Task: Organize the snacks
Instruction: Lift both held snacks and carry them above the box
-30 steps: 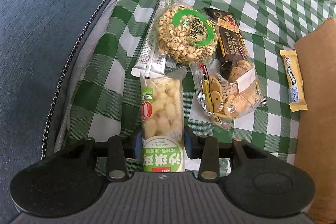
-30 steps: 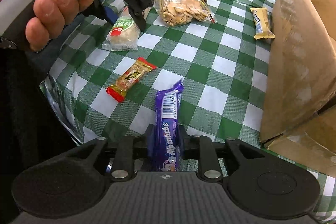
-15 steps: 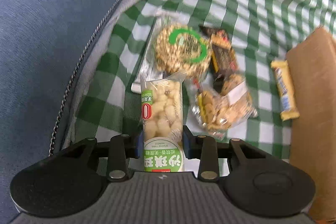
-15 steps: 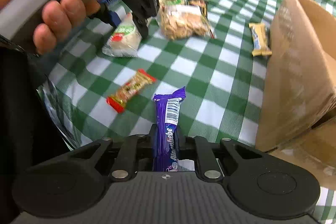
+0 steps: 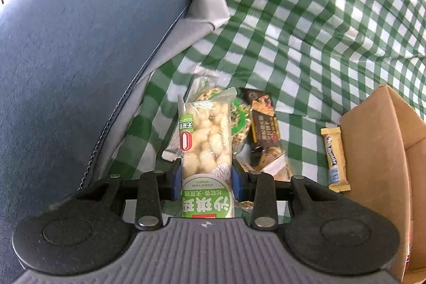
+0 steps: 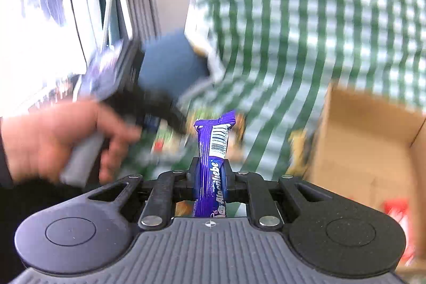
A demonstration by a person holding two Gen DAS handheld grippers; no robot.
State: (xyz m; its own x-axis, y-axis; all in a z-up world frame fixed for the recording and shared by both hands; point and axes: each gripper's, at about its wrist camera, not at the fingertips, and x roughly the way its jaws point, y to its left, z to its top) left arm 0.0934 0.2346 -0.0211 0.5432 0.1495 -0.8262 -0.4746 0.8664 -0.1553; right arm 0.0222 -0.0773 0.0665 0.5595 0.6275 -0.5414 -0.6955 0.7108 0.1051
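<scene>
Carrying one snack in each tool looks like the step in hand: the left gripper (image 5: 205, 184) pinches the green-labelled puffed snack pack (image 5: 205, 148) low in the frame's centre, above the snack pile (image 5: 255, 129) on the checked cloth (image 5: 319, 31), while the right gripper (image 6: 210, 175) pinches the purple candy bar (image 6: 211, 159), upright at centre, in a blurred view. The cardboard box (image 5: 372, 151) stands open at the right edge, so the next move probably calls for swinging both packs over its rim before letting go

green-white checked cloth (image 5: 332, 25); purple bar (image 6: 210, 164); brown box (image 5: 378, 140)
</scene>
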